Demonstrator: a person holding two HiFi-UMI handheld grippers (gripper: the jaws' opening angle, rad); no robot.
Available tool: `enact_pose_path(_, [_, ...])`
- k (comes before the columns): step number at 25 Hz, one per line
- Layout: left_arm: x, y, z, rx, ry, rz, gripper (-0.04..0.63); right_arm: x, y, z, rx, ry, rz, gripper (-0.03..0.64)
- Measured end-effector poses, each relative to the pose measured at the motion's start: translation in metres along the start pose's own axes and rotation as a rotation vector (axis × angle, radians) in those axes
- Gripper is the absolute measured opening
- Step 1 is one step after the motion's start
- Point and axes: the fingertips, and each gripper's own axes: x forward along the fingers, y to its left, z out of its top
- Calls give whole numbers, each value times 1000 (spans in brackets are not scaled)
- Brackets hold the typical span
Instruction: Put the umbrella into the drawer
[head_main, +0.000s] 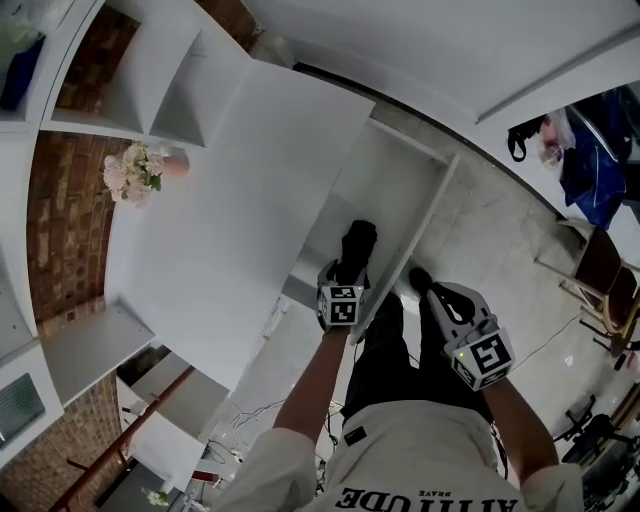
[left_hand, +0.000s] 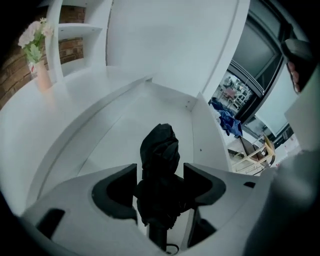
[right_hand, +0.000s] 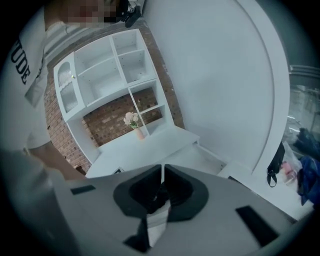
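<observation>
Umbrella (left_hand: 160, 150) lying in open white drawer (left_hand: 127, 120), left claw (left_hand: 160, 172) released around it, right claw (right_hand: 162, 175) clenched

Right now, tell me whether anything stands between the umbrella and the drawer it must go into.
Nothing visible does. The umbrella is over the bare white floor of the open drawer, between the spread jaws of the left gripper, and no other object lies in the drawer beneath it.

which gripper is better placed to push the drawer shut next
Right, probably. The right gripper is shut, holds nothing and sits just outside the drawer, free to push. The left gripper is open inside the drawer, with the umbrella between its jaws.
</observation>
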Motion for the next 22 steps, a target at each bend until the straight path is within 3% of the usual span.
enact_pose_path(8, [-77,-9,36,12,-142,4,254,-29,19,26,-82,-36,7,37])
enact_pose_path(16, [-171,-10,76,-54,-353,25,175,-52,37,52,-143,-109,34,37])
enact_pose_path(22, [-239,-18,89,-107,-490,84,118,-73,52,63,-196,-129,100,37])
